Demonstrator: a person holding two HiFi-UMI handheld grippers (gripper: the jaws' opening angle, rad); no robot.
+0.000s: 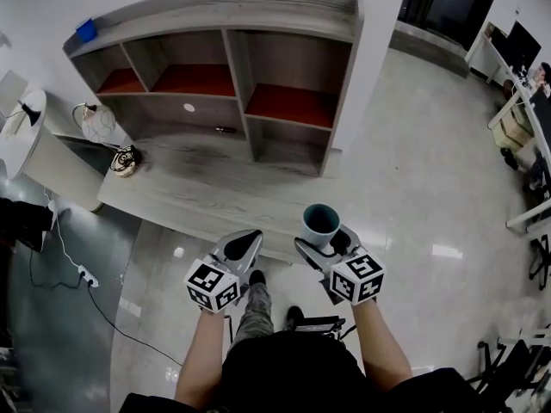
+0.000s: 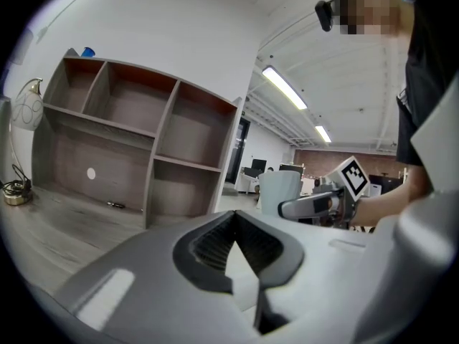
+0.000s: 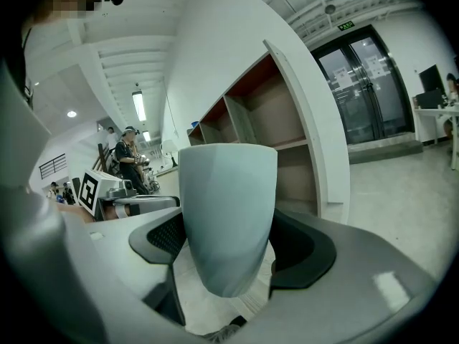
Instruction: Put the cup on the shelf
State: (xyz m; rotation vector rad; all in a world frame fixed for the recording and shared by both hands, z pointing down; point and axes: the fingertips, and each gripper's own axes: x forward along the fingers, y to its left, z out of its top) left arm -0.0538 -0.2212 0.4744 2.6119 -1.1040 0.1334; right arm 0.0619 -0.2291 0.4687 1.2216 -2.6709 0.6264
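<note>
— Where is the cup at this moment?

— The cup is in my right gripper. The jaws are clenched on it, with one dark pad on each side of the lower half of its body. It stands upright with the mouth up, and its pale blue-grey wall rises well above the jaws.

— And your other hand?

— My left gripper carries nothing. Its jaws are pressed together at the tips, and in the left gripper view I see only a small pale triangle between the pads. This gripper is just beside the right one, at its 9 o'clock and at about the same height.

— Where is the shelf from you?

— In the head view the shelf lies at 11 o'clock from my grippers, well apart from the cup. It stands against the white wall on a long grey wooden platform. It has several open compartments, and some of them have a red-brown bottom. The front edge of the platform is near my grippers, at their 12 o'clock.

— Is there something else on the shelf?

— A small blue box sits on the top board, at its 10 o'clock corner. A small dark thing lies on the platform in front of the low middle compartment. It is too small for me to say what it is.
</note>
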